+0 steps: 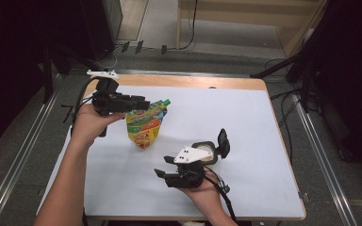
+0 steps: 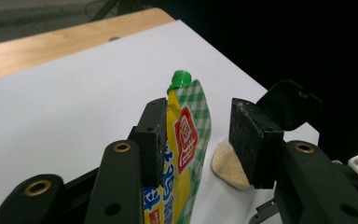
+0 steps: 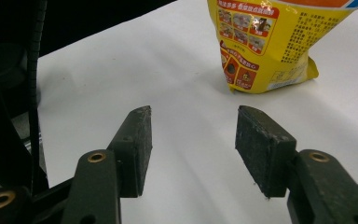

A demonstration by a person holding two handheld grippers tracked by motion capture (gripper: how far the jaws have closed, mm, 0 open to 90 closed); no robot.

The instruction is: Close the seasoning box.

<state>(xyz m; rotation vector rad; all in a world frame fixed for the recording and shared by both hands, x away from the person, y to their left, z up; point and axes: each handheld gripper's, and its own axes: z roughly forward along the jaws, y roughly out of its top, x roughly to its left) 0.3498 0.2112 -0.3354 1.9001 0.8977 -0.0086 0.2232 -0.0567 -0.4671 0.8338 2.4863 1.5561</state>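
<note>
A yellow spouted pouch [image 1: 143, 125] with a green cap [image 2: 181, 78] stands on the white table cover. My left gripper [image 1: 139, 102] is at its upper part. In the left gripper view the pouch [image 2: 182, 154] sits between the jaws of this gripper [image 2: 198, 135]: it lies against the left pad [image 2: 153, 140], while the right pad [image 2: 251, 140] stands clear of it, so the gripper is open. My right gripper [image 1: 164, 177] hovers near the front of the table, open with nothing between its pads [image 3: 191, 140]. The pouch's base [image 3: 261, 42] lies beyond it.
A small round container of beige powder [image 1: 206, 151] with its black lid [image 1: 223, 141] flipped up sits just behind the right hand; its contents [image 2: 228, 163] lie past the left jaws. The wooden table edge [image 1: 193, 81] runs along the back. Metal rails [image 1: 318, 141] flank the table.
</note>
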